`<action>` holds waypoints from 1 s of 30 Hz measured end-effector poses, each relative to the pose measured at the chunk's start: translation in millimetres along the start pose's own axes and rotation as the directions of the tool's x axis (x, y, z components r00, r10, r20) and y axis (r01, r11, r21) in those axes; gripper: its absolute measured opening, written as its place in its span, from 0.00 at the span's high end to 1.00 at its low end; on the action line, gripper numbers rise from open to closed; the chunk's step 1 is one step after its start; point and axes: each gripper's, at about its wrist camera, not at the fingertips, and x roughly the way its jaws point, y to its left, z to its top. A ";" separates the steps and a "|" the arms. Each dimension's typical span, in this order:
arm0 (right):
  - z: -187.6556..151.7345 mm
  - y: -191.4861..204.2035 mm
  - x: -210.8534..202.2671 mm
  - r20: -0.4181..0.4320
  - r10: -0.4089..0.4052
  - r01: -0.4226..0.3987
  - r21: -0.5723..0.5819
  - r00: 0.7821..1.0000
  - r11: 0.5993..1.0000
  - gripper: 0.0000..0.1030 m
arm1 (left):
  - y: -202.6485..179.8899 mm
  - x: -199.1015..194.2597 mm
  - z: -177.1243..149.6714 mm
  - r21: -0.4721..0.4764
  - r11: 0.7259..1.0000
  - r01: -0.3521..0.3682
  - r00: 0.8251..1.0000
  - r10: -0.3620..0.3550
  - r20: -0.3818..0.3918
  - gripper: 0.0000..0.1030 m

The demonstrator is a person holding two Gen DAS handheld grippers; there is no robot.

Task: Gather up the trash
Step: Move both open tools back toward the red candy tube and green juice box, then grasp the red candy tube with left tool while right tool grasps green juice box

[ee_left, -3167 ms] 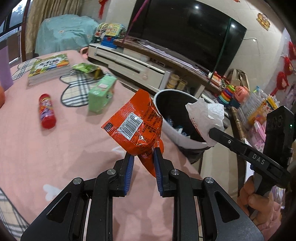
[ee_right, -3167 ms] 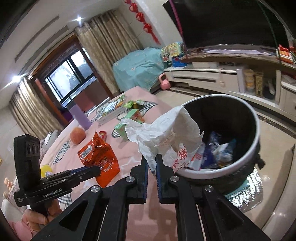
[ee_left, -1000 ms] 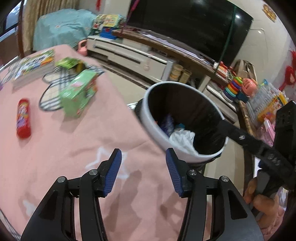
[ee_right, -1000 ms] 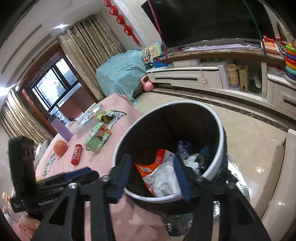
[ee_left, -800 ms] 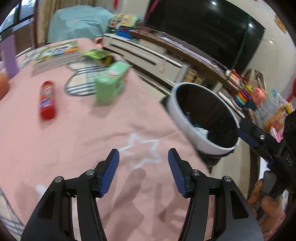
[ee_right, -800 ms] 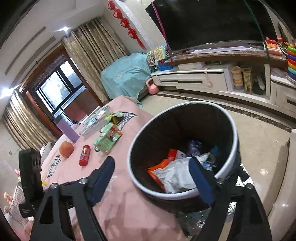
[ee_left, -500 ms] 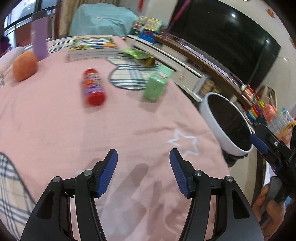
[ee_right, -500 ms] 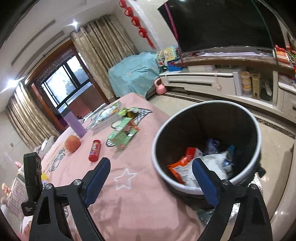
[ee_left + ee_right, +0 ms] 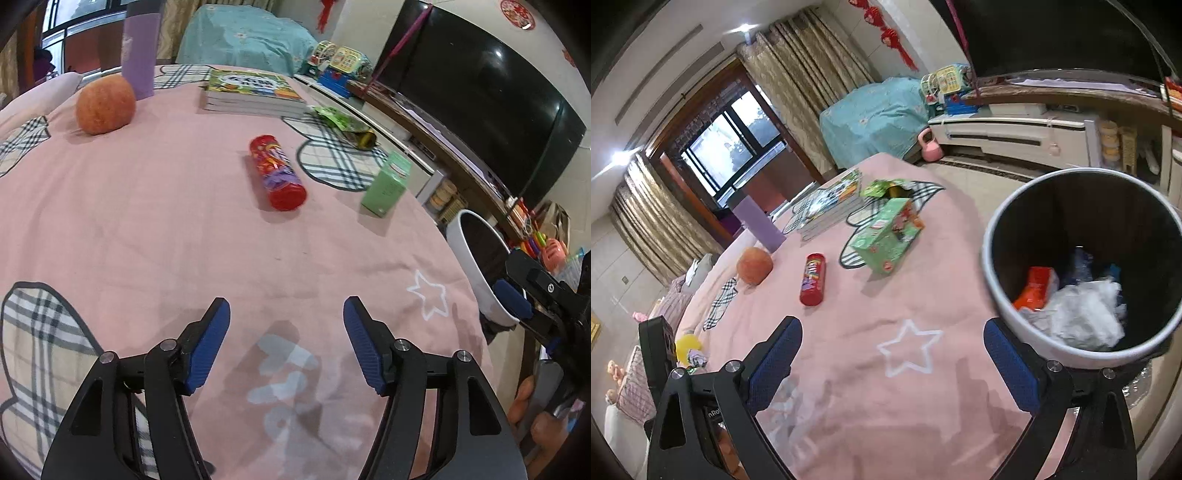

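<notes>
Since the earlier frames, both grippers have been drawn back from the trash bin [image 9: 997, 236] to a position above the pink cloth-covered surface [image 9: 147, 229]; the orange snack bag [image 9: 1034, 288] and the crumpled white paper [image 9: 1082, 317], formerly pinched, are now seen lying inside the bin; the bin stands just past the surface's right edge, on the floor. The left gripper [image 9: 286, 341] is held over the near part of the surface; its fingers [image 9: 210, 343] are spread, have just been opening, and nothing is between them. The right gripper [image 9: 892, 365] is held over the near right corner of the surface, beside the bin; its fingers [image 9: 775, 362] are spread very wide, have just been opening, and nothing is between them; a white star print on the cloth is seen in the gap. A red tube [image 9: 277, 173] is lying on its side near the middle of the surface; a green carton [image 9: 386, 184] is placed towards the right edge, well apart from both grippers; a green wrapper [image 9: 341, 123] is lying near the far right edge, just beside a stack of books [image 9: 251, 90]; an orange fruit [image 9: 105, 105] and a purple container [image 9: 142, 48] are set at the far left of the surface, the fruit just beside the container.
</notes>
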 end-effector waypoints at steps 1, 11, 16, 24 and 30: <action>0.9 2.8 3.3 -0.003 0.002 -0.002 -0.006 1.000 1.000 0.03 | 1.2 0.4 1.3 -0.003 1.000 -0.002 1.000 0.002 -0.001 0.36; 6.4 5.2 24.7 -0.023 0.005 -0.004 0.026 1.000 1.000 0.03 | 0.8 26.0 41.0 -0.033 0.999 -0.003 1.000 0.003 0.011 0.32; 11.6 4.8 35.2 -0.034 0.011 -0.010 0.048 0.999 0.999 0.03 | -1.0 50.9 64.8 -0.039 0.999 -0.031 1.000 0.031 -0.004 0.32; 27.6 9.8 47.8 -0.030 0.017 -0.016 0.047 0.999 0.999 0.03 | -1.4 83.0 86.1 0.009 0.998 -0.068 0.997 0.069 -0.032 0.52; 39.5 12.8 66.1 -0.016 -0.006 0.007 0.057 1.000 0.998 0.04 | 23.1 70.4 76.9 -0.024 0.999 -0.027 0.999 0.027 -0.021 0.70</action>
